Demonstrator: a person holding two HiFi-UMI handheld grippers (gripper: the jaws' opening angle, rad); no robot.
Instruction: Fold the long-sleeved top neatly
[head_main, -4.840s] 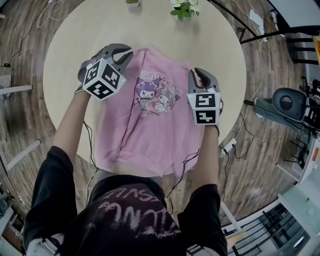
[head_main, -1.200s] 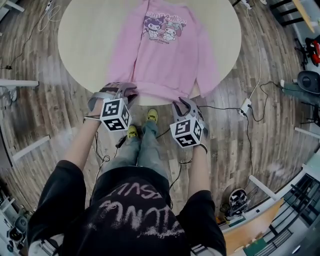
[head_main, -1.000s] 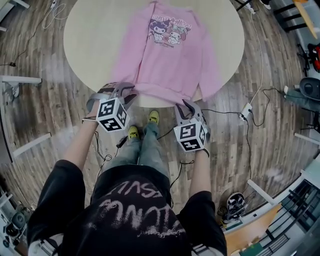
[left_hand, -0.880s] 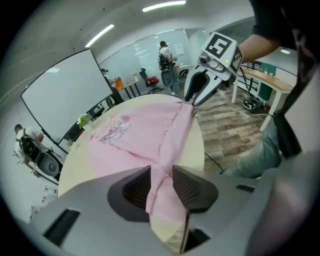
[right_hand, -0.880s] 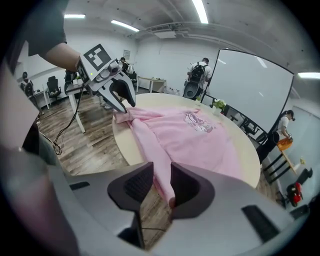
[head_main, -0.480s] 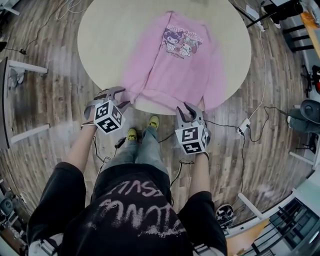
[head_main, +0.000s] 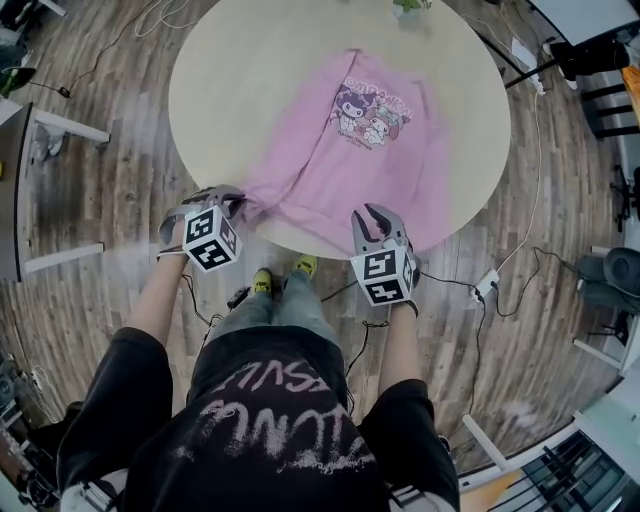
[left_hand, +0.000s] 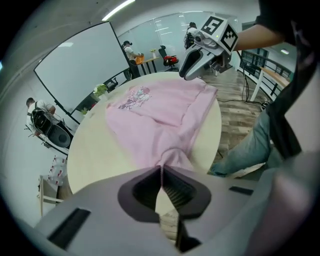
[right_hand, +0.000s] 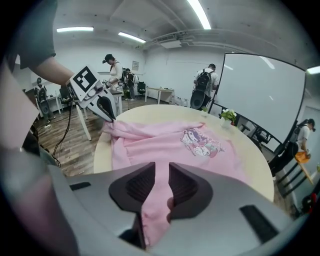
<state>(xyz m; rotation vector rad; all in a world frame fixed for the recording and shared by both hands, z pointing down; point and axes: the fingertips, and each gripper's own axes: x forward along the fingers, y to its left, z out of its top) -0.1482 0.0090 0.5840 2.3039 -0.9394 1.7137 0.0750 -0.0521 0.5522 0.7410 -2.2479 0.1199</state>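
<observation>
A pink long-sleeved top (head_main: 360, 150) with a cartoon print lies flat on the round beige table (head_main: 240, 80), its hem at the near edge. My left gripper (head_main: 232, 198) is at the hem's left corner. Its jaws have just been closing and now pinch a drawn-out point of pink fabric (left_hand: 170, 155) in the left gripper view (left_hand: 161, 170). My right gripper (head_main: 376, 215) is at the hem's right end. Its jaws have also just been closing, and a thick fold of the top (right_hand: 170, 142) fills the gap between them (right_hand: 162, 172).
A small potted plant (head_main: 408, 6) stands at the table's far edge. The person's yellow shoes (head_main: 262, 280) are just under the near edge. Cables trail over the wooden floor (head_main: 500, 270), a white desk (head_main: 40, 130) stands to the left, and chairs stand at the right.
The hem's left corner is now pulled out into a point at the left gripper. Both grippers have shifted along the near table edge, and the top lies more slanted in the head view.
</observation>
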